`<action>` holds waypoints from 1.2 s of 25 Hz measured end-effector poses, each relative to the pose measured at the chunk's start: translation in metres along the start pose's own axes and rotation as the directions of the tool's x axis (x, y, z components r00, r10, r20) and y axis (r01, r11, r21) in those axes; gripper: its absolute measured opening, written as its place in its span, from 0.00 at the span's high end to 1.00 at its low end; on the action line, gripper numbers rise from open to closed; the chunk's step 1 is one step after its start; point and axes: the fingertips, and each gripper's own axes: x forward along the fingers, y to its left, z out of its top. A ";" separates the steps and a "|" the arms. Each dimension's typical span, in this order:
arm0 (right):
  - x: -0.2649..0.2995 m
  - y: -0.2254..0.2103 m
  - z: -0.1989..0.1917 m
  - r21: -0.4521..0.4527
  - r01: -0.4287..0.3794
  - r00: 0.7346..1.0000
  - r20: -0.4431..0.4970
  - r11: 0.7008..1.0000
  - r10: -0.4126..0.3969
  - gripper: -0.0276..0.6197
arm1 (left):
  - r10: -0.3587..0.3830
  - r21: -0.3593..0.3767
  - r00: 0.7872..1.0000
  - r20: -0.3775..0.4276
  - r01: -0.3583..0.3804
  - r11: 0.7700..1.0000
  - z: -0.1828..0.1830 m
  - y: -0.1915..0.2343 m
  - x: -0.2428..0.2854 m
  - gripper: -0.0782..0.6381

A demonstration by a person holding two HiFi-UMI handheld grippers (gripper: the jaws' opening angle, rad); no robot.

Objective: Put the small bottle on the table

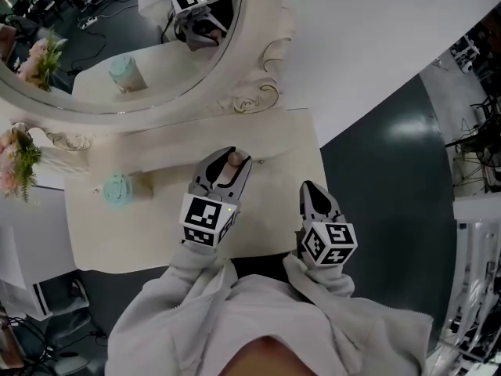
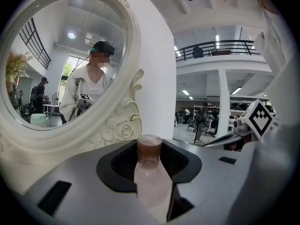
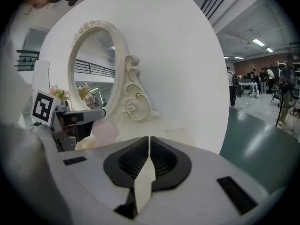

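The small bottle (image 1: 232,161), pale pink with a brown cap, is pinched between the jaws of my left gripper (image 1: 228,165) above the cream table (image 1: 286,143), near its back edge. In the left gripper view the bottle (image 2: 150,175) stands cap-up between the black pads, in front of the mirror frame. My right gripper (image 1: 311,191) hovers over the table's front right part, with its jaws shut and nothing in them. In the right gripper view its jaws (image 3: 149,146) meet, and the pink bottle (image 3: 105,131) shows at the left.
A large oval mirror (image 1: 117,53) with a carved cream frame (image 1: 249,100) stands at the back of the table. A teal jar (image 1: 117,188) sits on the table's left. Pink flowers (image 1: 16,163) are at the far left. The table's right edge drops to dark floor (image 1: 383,171).
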 end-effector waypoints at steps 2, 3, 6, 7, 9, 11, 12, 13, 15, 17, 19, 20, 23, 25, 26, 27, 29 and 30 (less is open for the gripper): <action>0.000 0.000 -0.001 -0.008 -0.007 1.000 -0.010 1.000 0.007 0.90 | 0.004 0.006 1.000 -0.002 -0.004 1.000 -0.001 0.001 0.008 0.67; 0.000 -0.001 -0.001 -0.013 -0.010 1.000 -0.013 1.000 0.010 0.90 | 0.006 0.011 1.000 -0.001 -0.006 1.000 -0.001 0.001 0.013 0.67; 0.000 -0.002 -0.002 -0.016 -0.014 1.000 -0.023 1.000 0.013 0.90 | 0.007 0.025 1.000 0.000 -0.007 1.000 -0.002 0.004 0.028 0.67; 0.000 -0.003 -0.002 -0.017 -0.014 1.000 -0.025 1.000 0.014 0.90 | 0.007 0.030 1.000 -0.001 -0.007 1.000 -0.003 0.004 0.033 0.67; -0.001 -0.003 -0.002 -0.023 -0.016 1.000 -0.026 1.000 0.015 0.90 | 0.011 0.035 1.000 -0.002 -0.011 0.999 -0.005 0.007 0.044 0.67; -0.002 -0.004 -0.002 -0.025 -0.015 1.000 -0.028 1.000 0.014 0.90 | 0.021 0.048 1.000 -0.008 -0.021 0.999 -0.008 0.009 0.054 0.67; -0.003 -0.005 -0.003 -0.025 -0.014 1.000 -0.029 1.000 0.013 0.90 | 0.027 0.059 1.000 -0.012 -0.026 0.998 -0.010 0.011 0.059 0.67; -0.003 -0.005 -0.003 -0.025 -0.011 1.000 -0.030 1.000 0.010 0.90 | 0.031 0.070 0.999 -0.017 -0.030 0.997 -0.012 0.012 0.062 0.67; -0.005 -0.007 -0.005 -0.025 -0.004 1.000 -0.031 1.000 0.003 0.90 | 0.036 0.077 0.999 -0.026 -0.034 0.996 -0.017 0.015 0.069 0.67; -0.006 -0.010 -0.007 -0.020 0.004 0.999 -0.033 1.000 -0.005 0.90 | 0.039 0.059 0.999 -0.019 -0.038 0.998 -0.020 0.018 0.075 0.67; -0.007 -0.011 -0.008 -0.014 0.012 0.999 -0.034 1.000 -0.012 0.90 | 0.042 0.051 0.999 -0.005 -0.041 0.998 -0.020 0.021 0.080 0.67; -0.008 -0.012 -0.009 -0.012 0.015 0.999 -0.035 1.000 -0.016 0.90 | 0.038 0.051 0.999 -0.002 -0.038 0.998 -0.020 0.022 0.083 0.67; -0.009 -0.013 -0.012 -0.005 0.025 0.999 -0.036 1.000 -0.025 0.90 | 0.018 0.044 1.000 -0.004 -0.018 0.999 -0.017 0.020 0.092 0.67; -0.010 -0.014 -0.013 0.000 0.030 0.999 -0.035 1.000 -0.030 0.90 | 0.021 0.044 1.000 0.001 -0.021 0.999 -0.016 0.020 0.096 0.67; -0.011 -0.014 -0.013 0.002 0.033 0.999 -0.035 0.999 -0.033 0.90 | 0.026 0.044 1.000 0.006 -0.026 0.999 -0.015 0.020 0.097 0.67; -0.011 -0.014 -0.014 0.003 0.035 0.999 -0.036 0.999 -0.034 0.90 | 0.031 0.042 0.999 0.012 -0.031 0.999 -0.015 0.020 0.099 0.67; -0.012 -0.014 -0.015 0.006 0.037 0.999 -0.038 0.999 -0.037 0.90 | 0.035 0.041 0.999 0.016 -0.036 0.999 -0.016 0.020 0.102 0.67; -0.012 -0.013 -0.016 0.007 0.038 0.998 -0.040 0.999 -0.038 0.90 | 0.034 0.043 0.999 0.014 -0.034 0.998 -0.016 0.020 0.104 0.67</action>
